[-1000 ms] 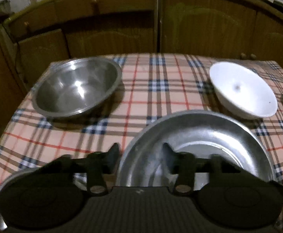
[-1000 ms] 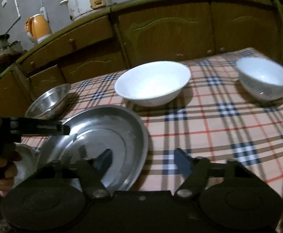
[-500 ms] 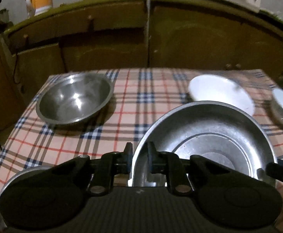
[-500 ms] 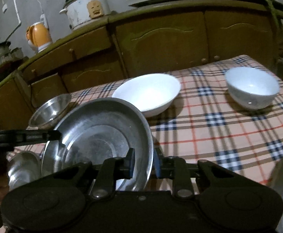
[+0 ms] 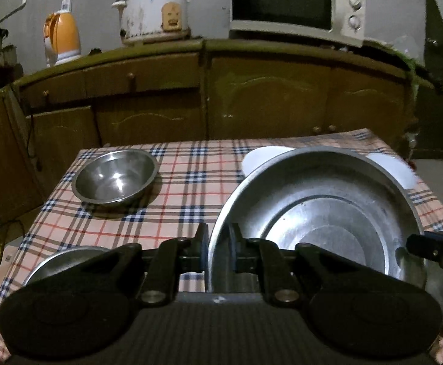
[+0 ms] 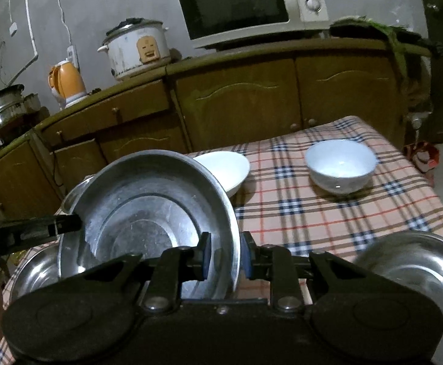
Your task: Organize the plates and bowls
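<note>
A large steel plate (image 5: 328,213) (image 6: 148,213) hangs tilted above the checked tablecloth (image 6: 312,222), held from both sides. My left gripper (image 5: 218,252) is shut on its left rim, and my right gripper (image 6: 226,257) is shut on its right rim. Each gripper's finger shows at the far rim in the other view. A steel bowl (image 5: 115,176) sits at the table's far left. A white shallow plate (image 6: 224,170) lies behind the lifted plate, partly hidden by it. A white bowl (image 6: 340,164) stands at the far right.
Another steel dish (image 5: 60,261) lies near the front left edge, and a steel bowl (image 6: 410,267) at the front right. Behind the table run wooden cabinets (image 5: 267,100) carrying a microwave (image 6: 245,6), a rice cooker (image 6: 139,48) and an orange kettle (image 5: 61,38).
Both grippers have closed on opposite rims of the large steel plate and raised it off the table. Both views have risen and pulled back.
</note>
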Motion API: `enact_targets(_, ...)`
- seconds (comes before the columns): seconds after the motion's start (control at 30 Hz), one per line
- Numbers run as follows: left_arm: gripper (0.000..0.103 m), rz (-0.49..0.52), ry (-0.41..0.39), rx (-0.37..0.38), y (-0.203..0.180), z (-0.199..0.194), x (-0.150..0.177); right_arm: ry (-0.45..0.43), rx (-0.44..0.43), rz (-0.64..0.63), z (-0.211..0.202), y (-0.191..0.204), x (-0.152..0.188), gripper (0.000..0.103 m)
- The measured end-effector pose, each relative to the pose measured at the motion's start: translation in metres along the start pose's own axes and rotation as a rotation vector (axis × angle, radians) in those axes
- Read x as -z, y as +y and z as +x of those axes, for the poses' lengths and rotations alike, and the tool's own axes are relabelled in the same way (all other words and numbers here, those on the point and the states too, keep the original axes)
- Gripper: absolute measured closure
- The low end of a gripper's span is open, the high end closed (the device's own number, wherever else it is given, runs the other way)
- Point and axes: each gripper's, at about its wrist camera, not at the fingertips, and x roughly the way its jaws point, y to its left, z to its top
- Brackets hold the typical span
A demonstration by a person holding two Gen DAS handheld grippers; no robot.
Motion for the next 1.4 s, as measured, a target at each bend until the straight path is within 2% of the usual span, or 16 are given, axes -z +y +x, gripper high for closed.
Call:
enact_targets(0.4, 0.089, 0.012, -0.033, 0.03, -0.029, -0.05, 0.029, -0.055, 0.036, 0.014, -0.072, -0.022, 0.018, 0.075)
enact_targets(0.7, 0.089, 0.026, -0.042, 0.037, -0.045, -0.068, 0.048, -0.076, 0.058, 0.012, -0.103, -0.031, 0.033, 0.075)
enact_targets(1.0, 0.089, 0.02, -0.035, 0.038, -0.054, -0.073, 0.064, -0.066, 0.07, 0.013, -0.111, -0.039, 0.046, 0.075)
enact_targets(1.4, 0.089, 0.014, -0.007, 0.027, -0.06, -0.065, 0.078, -0.025, 0.078, 0.032, -0.098, -0.049, 0.064, 0.075)
